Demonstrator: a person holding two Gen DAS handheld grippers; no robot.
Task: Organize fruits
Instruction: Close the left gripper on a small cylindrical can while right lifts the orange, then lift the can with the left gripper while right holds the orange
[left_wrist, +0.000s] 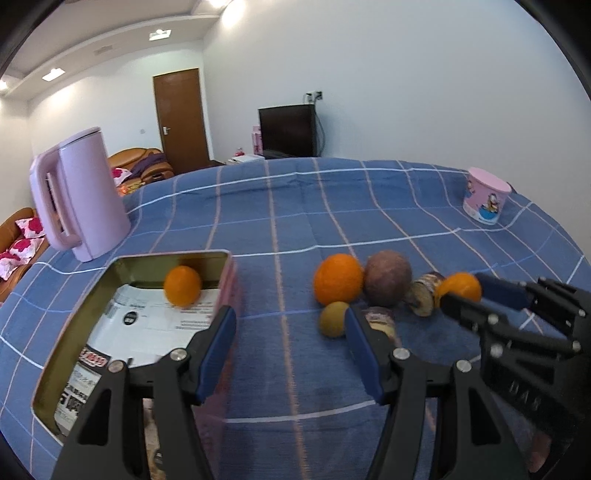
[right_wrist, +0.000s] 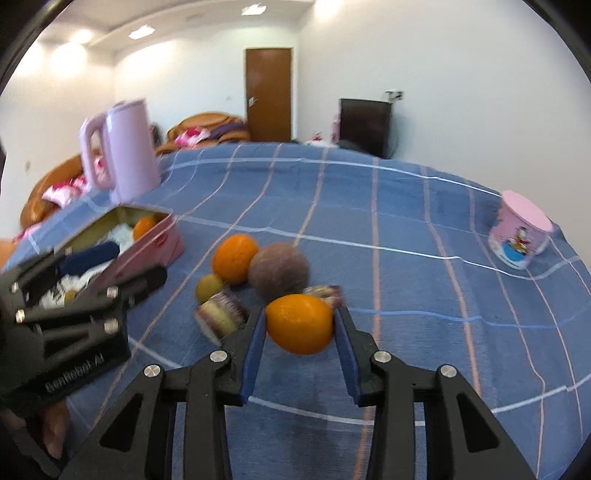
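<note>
My right gripper is shut on an orange, its blue pads pressing both sides; the left wrist view shows the same orange in it at the right. Behind it lie another orange, a brown round fruit, a small yellow-green fruit and two purple-skinned cut pieces. My left gripper stands open over bare cloth, between the fruit pile and an open pink tin box. One orange lies inside the box on printed paper.
A pink kettle stands behind the box near the table's left edge. At the far right there is a pink cartoon cup. Blue checked cloth covers the table. Sofas and a door lie beyond.
</note>
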